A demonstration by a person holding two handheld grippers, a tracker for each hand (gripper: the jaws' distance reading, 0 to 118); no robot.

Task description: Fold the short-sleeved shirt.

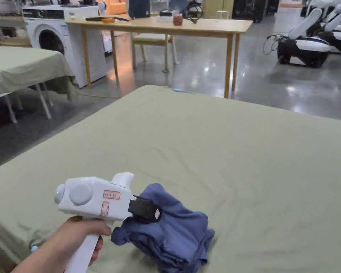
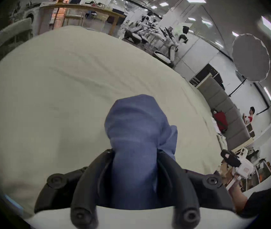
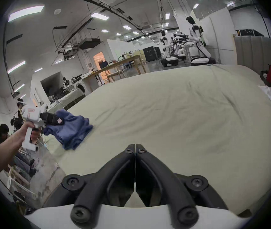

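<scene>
A blue short-sleeved shirt [image 1: 177, 231] hangs bunched in a crumpled bundle, its lower folds resting on the green-covered table [image 1: 237, 149] near the front left edge. My left gripper [image 1: 150, 211] is shut on the top of the bundle; in the left gripper view the blue shirt [image 2: 136, 133] fills the gap between both black jaws of the left gripper [image 2: 134, 151]. In the right gripper view the shirt [image 3: 72, 130] and the left gripper [image 3: 55, 119] sit far left. My right gripper [image 3: 135, 148] hovers over bare cloth, jaws pressed together with nothing between them.
The table's cover [image 3: 172, 108] spreads wide and bare to the right and back. A wooden table [image 1: 159, 26], a washing machine [image 1: 56, 35] and another covered table [image 1: 20, 65] stand behind. White robots [image 1: 315, 39] are parked at the back right.
</scene>
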